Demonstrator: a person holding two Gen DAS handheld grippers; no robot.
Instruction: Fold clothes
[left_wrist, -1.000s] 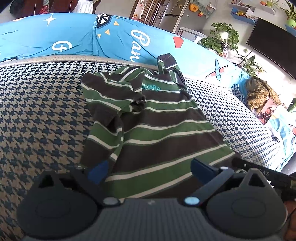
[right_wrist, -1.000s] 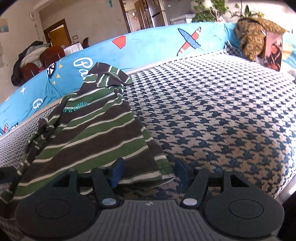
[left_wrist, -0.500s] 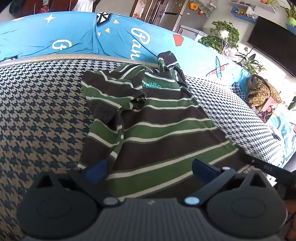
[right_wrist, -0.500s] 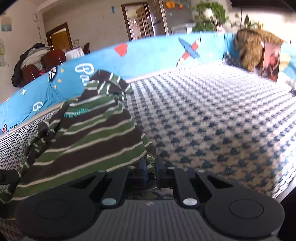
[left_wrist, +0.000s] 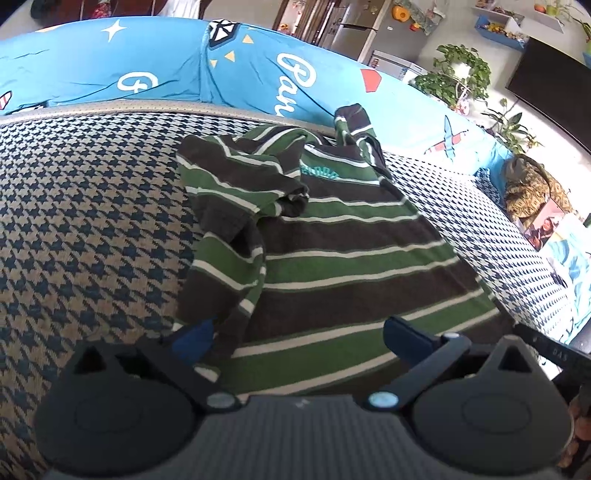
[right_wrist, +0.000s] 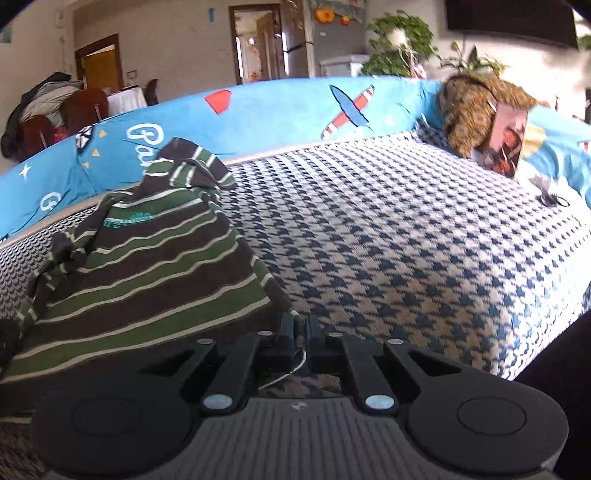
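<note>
Now the right gripper, at the bottom centre of its wrist view, has its jaws pressed together on the lower right corner of the striped shirt, a hem edge and a white thread pinched between them. A second ago those jaws stood wide apart around that corner, and the cloth has since lifted slightly off the cover. The left gripper, low in its own view, holds its blue-padded jaws wide apart as before, straddling the shirt's near hem; the left pad touches a rumpled fold, the right pad hangs just above the fabric.

Outward, the green, brown and white shirt lies spread on a houndstooth bed cover, one sleeve bunched across its chest and its collar toward the blue printed cushion along the far edge. At the upper right of the right wrist view, a furry brown cushion leans beside a photo print. Potted plants stand beyond the cushion.
</note>
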